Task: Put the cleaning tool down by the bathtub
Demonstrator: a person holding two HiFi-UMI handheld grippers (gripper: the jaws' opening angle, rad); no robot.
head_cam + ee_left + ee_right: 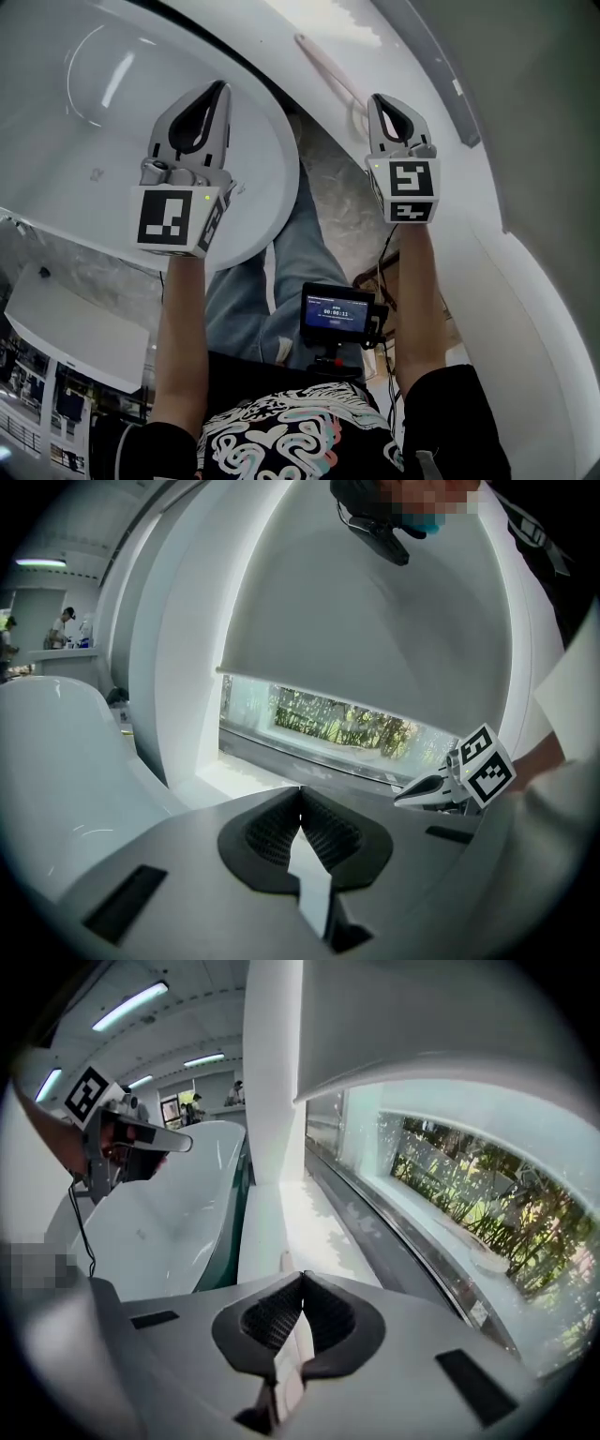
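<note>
Head view: left gripper (222,86), right gripper (377,97), jaws of each together.

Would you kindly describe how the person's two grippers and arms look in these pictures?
Both the left gripper and right gripper have pale grey shells around black ribbed pads, and each carries a cube with black-and-white square markers and a small green light. A thin black cable hangs below the right one. The arms are bare below short black sleeves.
</note>
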